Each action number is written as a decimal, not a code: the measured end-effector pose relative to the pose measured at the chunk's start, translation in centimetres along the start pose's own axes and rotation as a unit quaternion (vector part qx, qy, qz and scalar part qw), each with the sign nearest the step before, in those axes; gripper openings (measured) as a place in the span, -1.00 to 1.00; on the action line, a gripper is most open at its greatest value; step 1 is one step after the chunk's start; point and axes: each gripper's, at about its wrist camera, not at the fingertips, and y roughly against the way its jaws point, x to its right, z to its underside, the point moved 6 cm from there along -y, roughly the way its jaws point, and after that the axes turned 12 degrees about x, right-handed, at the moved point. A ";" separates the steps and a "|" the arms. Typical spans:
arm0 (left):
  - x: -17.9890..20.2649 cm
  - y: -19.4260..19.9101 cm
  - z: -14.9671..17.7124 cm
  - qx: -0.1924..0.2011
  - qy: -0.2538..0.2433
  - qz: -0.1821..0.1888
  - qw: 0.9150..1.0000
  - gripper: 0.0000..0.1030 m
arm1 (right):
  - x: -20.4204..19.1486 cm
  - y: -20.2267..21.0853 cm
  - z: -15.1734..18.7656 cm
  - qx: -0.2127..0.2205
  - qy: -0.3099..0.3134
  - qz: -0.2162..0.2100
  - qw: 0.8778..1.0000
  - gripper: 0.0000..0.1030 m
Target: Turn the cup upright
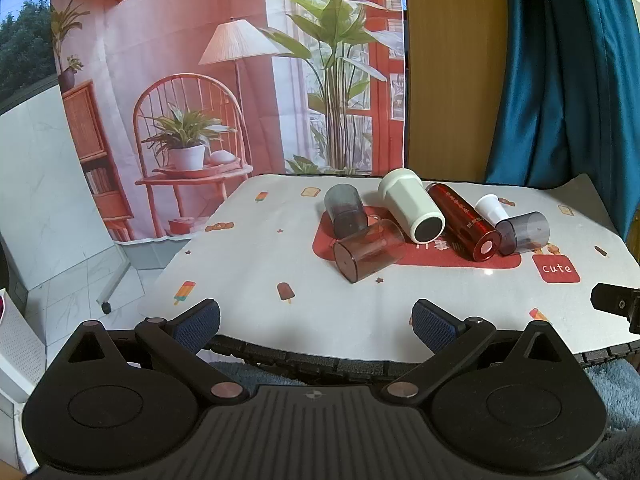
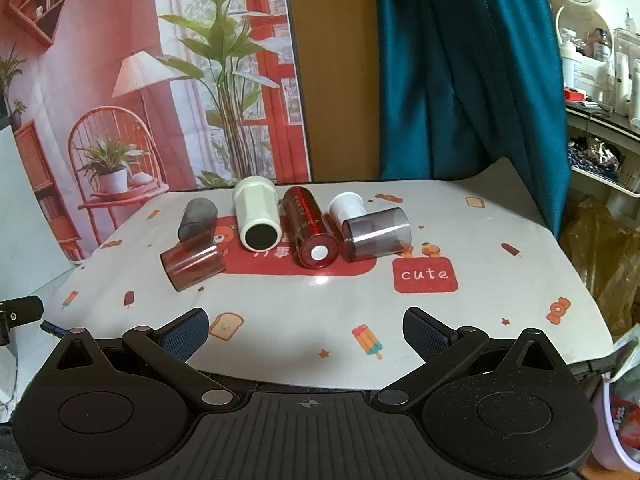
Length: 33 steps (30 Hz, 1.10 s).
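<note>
Several cups lie on their sides on the table mat: a brown see-through cup (image 1: 368, 254) (image 2: 193, 261), a dark grey cup (image 1: 345, 210) (image 2: 198, 218), a big white cup (image 1: 412, 209) (image 2: 257, 216), a tall red cup (image 1: 464, 226) (image 2: 310, 231), a small white cup (image 1: 492, 207) (image 2: 347, 206) and a grey see-through cup (image 1: 524, 232) (image 2: 378, 238). My left gripper (image 1: 316, 326) is open and empty at the table's near edge. My right gripper (image 2: 306, 330) is open and empty, also at the near edge.
The mat (image 1: 280, 280) has a red patch and a "cute" label (image 2: 425, 274). A printed backdrop (image 1: 200, 80) and a blue curtain (image 2: 460, 72) stand behind the table. Shelves with bottles (image 2: 600, 60) are at the right.
</note>
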 end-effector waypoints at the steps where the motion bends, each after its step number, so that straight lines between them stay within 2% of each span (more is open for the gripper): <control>1: 0.0 0.0 0.0 0.000 0.000 0.000 1.000 1.00 | 0.0 0.0 0.0 0.000 0.000 0.000 1.000 0.99; 33: -0.2 -0.1 0.2 -0.011 0.006 -0.002 1.000 1.00 | 0.5 0.1 0.0 -0.003 0.001 0.002 1.000 0.99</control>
